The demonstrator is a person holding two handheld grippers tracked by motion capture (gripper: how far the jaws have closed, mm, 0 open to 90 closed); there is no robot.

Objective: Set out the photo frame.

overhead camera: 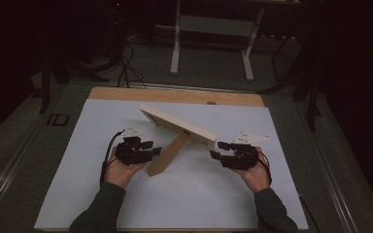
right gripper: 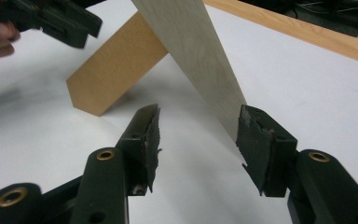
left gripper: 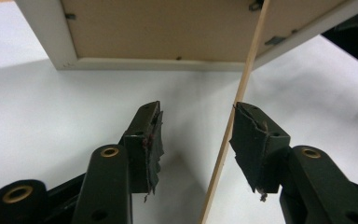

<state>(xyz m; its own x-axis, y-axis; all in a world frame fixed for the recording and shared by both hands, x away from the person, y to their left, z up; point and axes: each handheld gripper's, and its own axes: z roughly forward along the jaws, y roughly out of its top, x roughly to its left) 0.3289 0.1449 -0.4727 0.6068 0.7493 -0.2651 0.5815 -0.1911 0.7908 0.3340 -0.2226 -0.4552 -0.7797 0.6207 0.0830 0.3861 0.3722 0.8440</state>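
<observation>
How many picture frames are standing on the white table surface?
1. The picture frame stands tilted at the middle of the white table surface, propped on its stand, between the left gripper and right gripper.

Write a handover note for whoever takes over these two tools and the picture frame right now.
Left tool: open, the frame's stand between its jaws, close by the right one, not clamped.
Right tool: open, at the frame's edge, not pinching it.
Picture frame: upright on the white table cover, leaning back on its stand.
Done: the frame stands on its own.
Left: probably draw both tools clear without knocking it.
</observation>
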